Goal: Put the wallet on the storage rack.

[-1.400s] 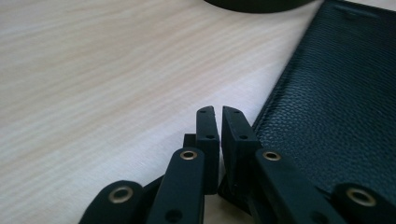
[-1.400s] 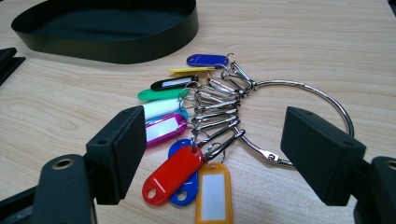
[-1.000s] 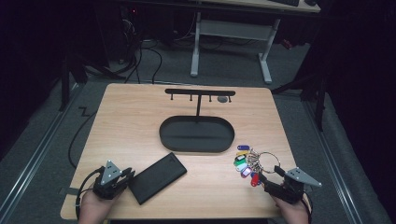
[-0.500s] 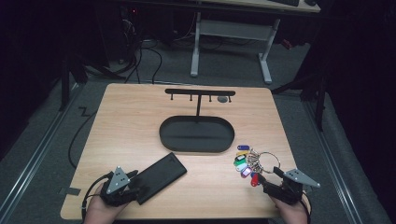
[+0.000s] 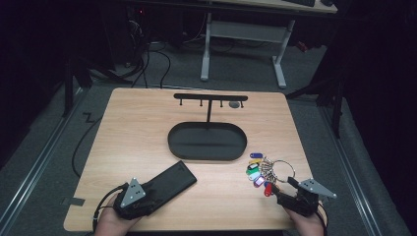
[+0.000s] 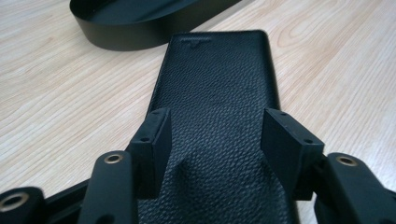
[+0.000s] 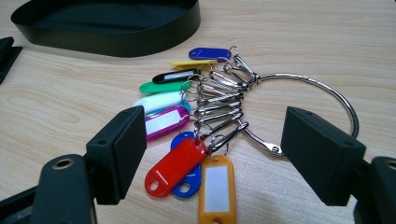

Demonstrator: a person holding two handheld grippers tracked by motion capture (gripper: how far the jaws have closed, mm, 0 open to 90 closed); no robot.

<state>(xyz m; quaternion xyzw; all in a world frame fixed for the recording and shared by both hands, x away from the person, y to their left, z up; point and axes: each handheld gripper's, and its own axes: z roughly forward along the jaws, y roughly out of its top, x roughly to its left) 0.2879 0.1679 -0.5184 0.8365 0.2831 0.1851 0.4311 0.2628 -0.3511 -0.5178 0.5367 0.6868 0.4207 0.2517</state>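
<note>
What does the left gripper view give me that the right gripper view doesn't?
The left gripper view gives the black leather wallet close up, lying flat, with the left gripper open, its jaws standing over the wallet's near part. The right gripper view gives the key ring with its fan of coloured tags on the wood, between the wide-open jaws of the right gripper. Both show the black oval tray beyond and the wooden table.
</note>
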